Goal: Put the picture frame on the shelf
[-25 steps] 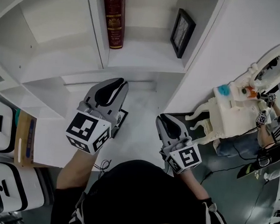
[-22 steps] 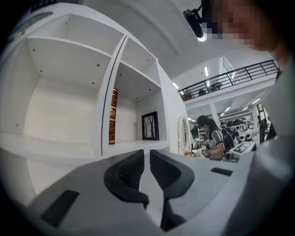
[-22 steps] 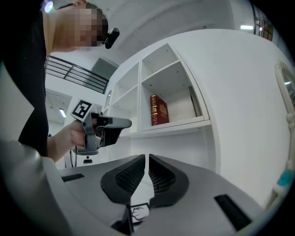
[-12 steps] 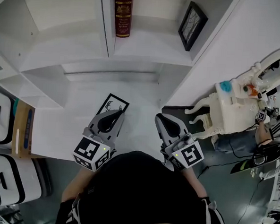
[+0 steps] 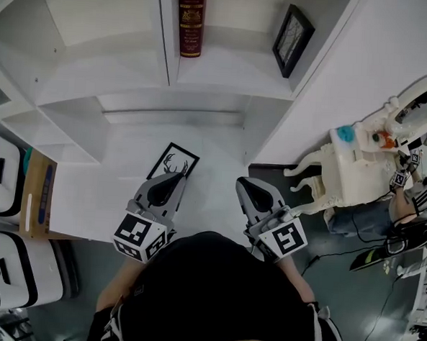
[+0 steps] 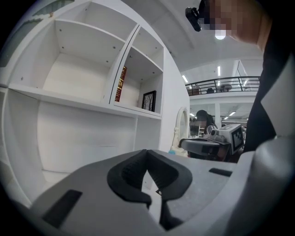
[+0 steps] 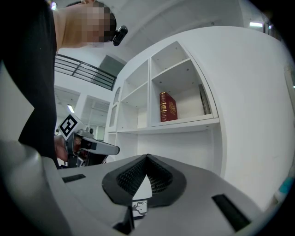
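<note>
Noting our left gripper [image 5: 174, 180] closed, empty, tip at black-framed deer picture [image 5: 174, 160] flat on white shelf board [image 5: 218, 159], our right gripper [image 5: 246, 186] likewise closed, empty.

A white shelving unit [image 5: 96, 87] with open compartments fills the far side, and a white ledge [image 5: 221, 167] runs at its foot. To the right, an ornate white dressing table [image 5: 350, 171] with an oval mirror [image 5: 420, 99] stands on a dark grey floor [image 5: 351, 283]. At the left edge, rounded white boxes [image 5: 0, 182] sit beside a cardboard box [image 5: 38, 202]. Ceiling strip lights [image 6: 185, 79] and a dark balcony railing [image 6: 221, 85] show beyond.
</note>
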